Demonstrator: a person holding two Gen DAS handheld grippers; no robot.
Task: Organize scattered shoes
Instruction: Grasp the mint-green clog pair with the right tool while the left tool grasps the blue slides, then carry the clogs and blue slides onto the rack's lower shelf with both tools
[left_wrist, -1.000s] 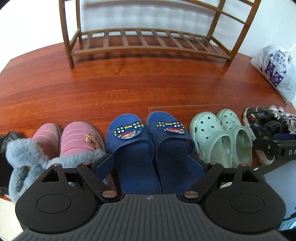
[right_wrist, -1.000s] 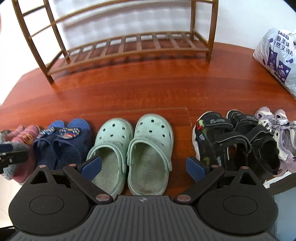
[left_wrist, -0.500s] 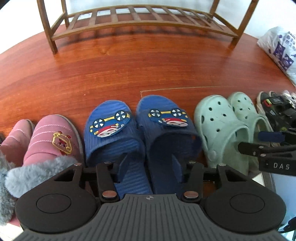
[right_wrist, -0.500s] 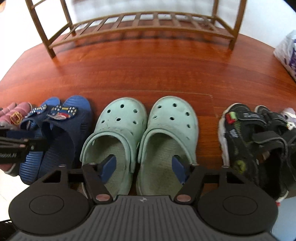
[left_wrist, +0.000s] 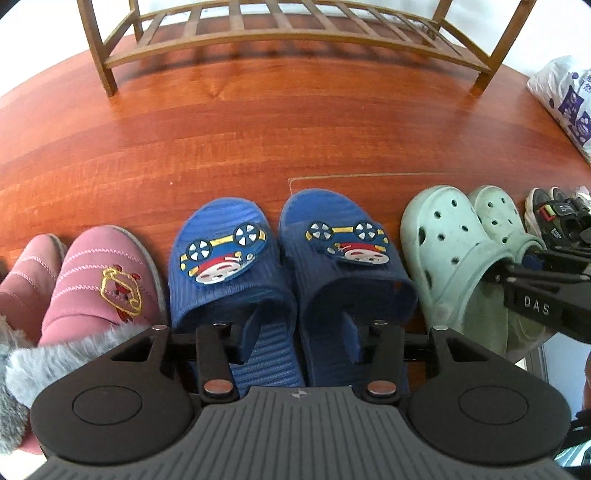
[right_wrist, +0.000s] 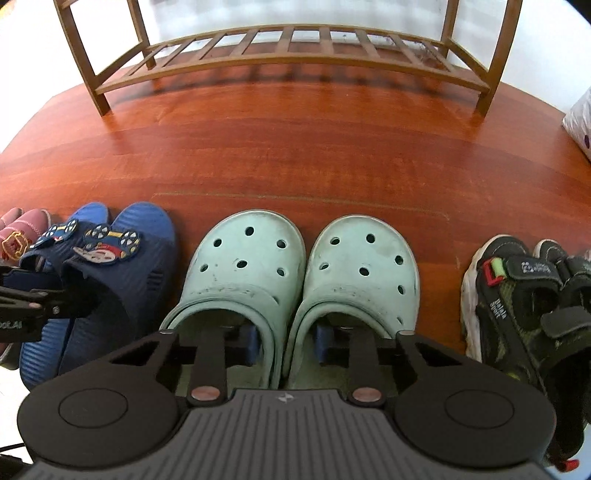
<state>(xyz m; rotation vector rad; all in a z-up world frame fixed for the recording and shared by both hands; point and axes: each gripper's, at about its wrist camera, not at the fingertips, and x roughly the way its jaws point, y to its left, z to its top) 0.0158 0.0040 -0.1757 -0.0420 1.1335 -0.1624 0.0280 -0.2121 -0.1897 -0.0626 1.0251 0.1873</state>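
in front of me the floor is glossy reddish-brown wood planks with a thin pale line across it. a slatted wooden shoe rack stands at the back against a white wall. bright, even daylight casts the rack's shadow forward.

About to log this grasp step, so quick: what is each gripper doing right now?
Left gripper: closed on the blue slippers, one finger in each.
Right gripper: jaws just closed, pinching the green clogs together.

Shoes line wooden floor.
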